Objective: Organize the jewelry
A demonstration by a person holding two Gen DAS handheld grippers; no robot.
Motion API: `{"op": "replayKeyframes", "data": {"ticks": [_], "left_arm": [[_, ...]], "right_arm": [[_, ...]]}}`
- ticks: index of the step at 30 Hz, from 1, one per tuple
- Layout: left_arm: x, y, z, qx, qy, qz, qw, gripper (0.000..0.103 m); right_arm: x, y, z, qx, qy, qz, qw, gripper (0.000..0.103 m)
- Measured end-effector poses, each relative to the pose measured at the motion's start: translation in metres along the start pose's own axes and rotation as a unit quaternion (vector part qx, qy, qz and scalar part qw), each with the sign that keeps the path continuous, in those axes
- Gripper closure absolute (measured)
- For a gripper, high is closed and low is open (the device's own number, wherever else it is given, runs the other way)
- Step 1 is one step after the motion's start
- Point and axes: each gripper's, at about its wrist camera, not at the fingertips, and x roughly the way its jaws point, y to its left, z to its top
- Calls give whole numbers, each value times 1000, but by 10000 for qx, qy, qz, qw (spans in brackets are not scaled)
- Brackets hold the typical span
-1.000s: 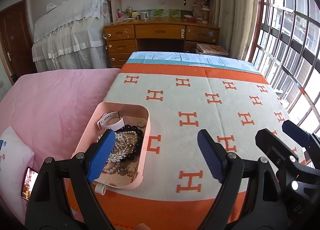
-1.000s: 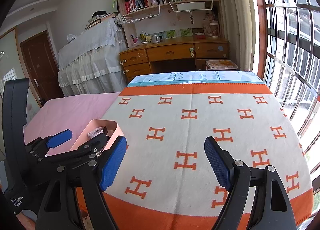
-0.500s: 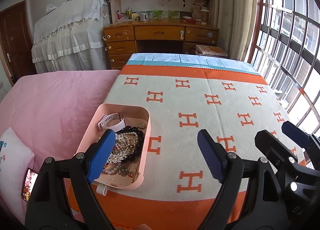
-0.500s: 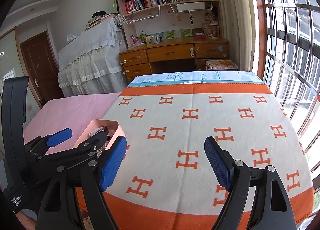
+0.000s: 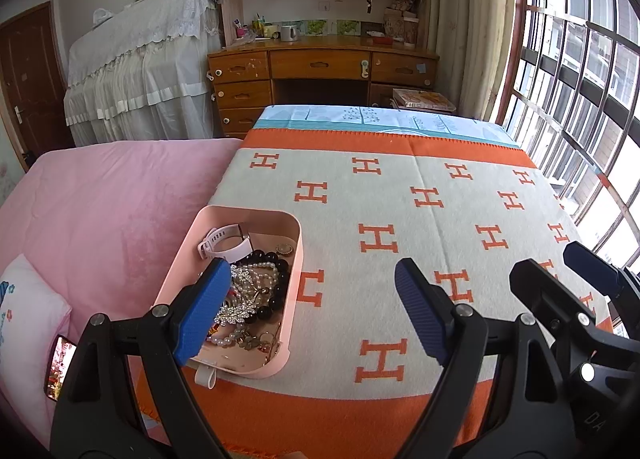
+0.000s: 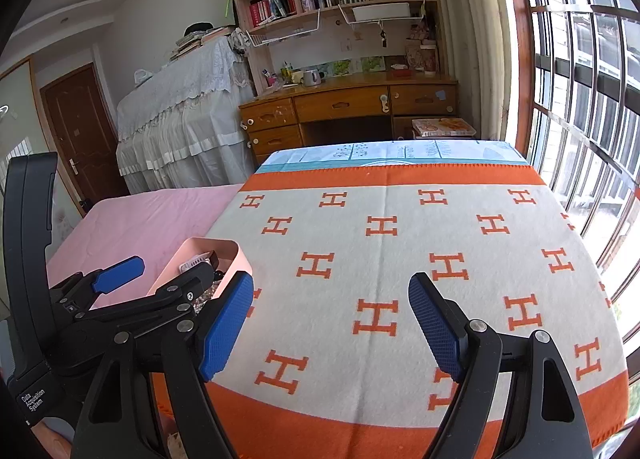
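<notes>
Jewelry tray (image 5: 294, 283) unmoved, both tongs wide, unchanged.

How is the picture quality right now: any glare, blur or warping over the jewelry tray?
Left wrist view: sharp, even daylight, pink tray and its jewelry clear; window at right blown out; fisheye bends the bars. Right wrist view: equally sharp, window glare at right; the left gripper hides most of the tray.

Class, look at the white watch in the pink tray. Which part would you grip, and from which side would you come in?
Probably grip the watch by its strap loop, coming down from above with the left gripper. The strap arches up at the far end of the tray, clear of the beads tangled nearer, and the tray walls block any sideways approach.
</notes>
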Motion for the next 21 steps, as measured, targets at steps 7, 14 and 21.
{"op": "replayKeyframes", "data": {"ticks": [7, 14, 21], "left_arm": [[0, 1, -1, -3, 10, 8, 10000, 21], [1, 1, -1, -2, 14, 18, 10000, 21], [1, 5, -4, -10, 36, 33, 10000, 21]], "right_arm": [[1, 0, -1, 12, 10, 2, 10000, 22], [0, -1, 0, 12, 13, 1, 10000, 22], [1, 1, -1, 14, 24, -6, 10000, 22]]}}
